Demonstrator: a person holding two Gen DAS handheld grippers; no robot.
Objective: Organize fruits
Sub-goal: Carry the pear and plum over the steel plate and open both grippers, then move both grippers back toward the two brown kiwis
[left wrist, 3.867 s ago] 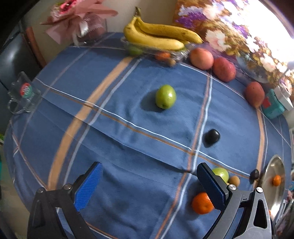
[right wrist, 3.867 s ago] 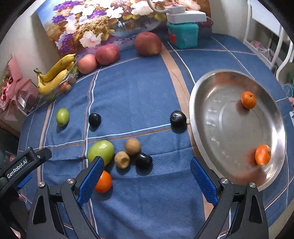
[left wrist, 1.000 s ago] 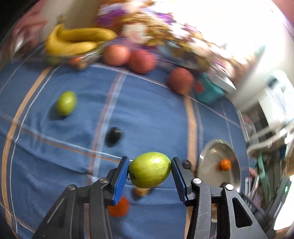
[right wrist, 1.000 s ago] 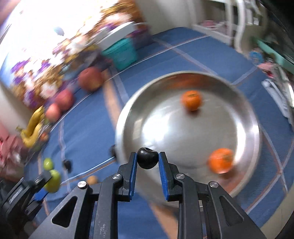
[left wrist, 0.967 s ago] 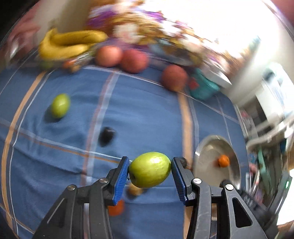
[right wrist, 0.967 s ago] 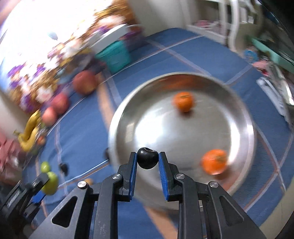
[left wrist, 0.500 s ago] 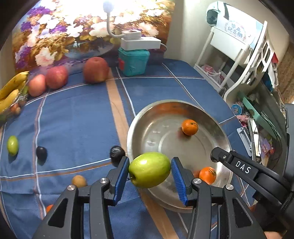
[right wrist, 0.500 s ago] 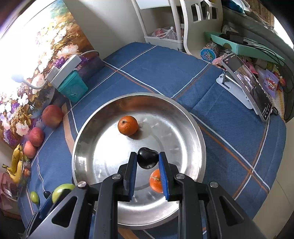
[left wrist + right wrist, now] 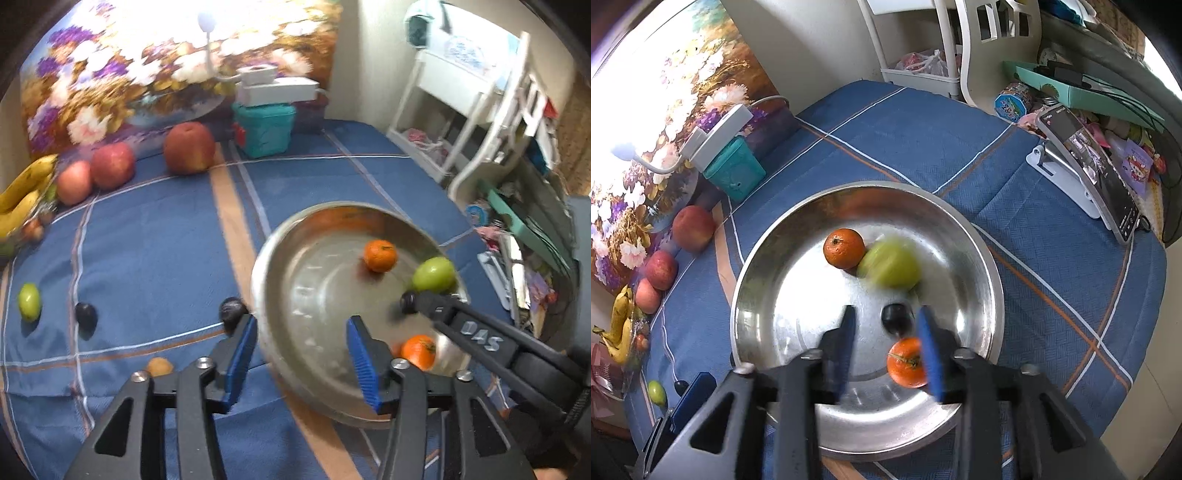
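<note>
Right wrist view showed the right gripper (image 9: 888,326) spread wide, empty, a dark plum (image 9: 895,316) (blurred) lying between its fingers in the steel bowl (image 9: 979,258); the left gripper (image 9: 301,347) likewise gaped empty above the rim.

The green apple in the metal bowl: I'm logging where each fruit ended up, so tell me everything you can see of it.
The green apple is round, yellow-green and smooth-skinned, blurred in the right wrist view as if rolling. It lies free in the metal bowl, toward the far side, right beside an orange and seemingly touching it. No hand-held gripper holds it: both are open. A small dark fruit and a second orange lie nearer the camera, apart from it.
</note>
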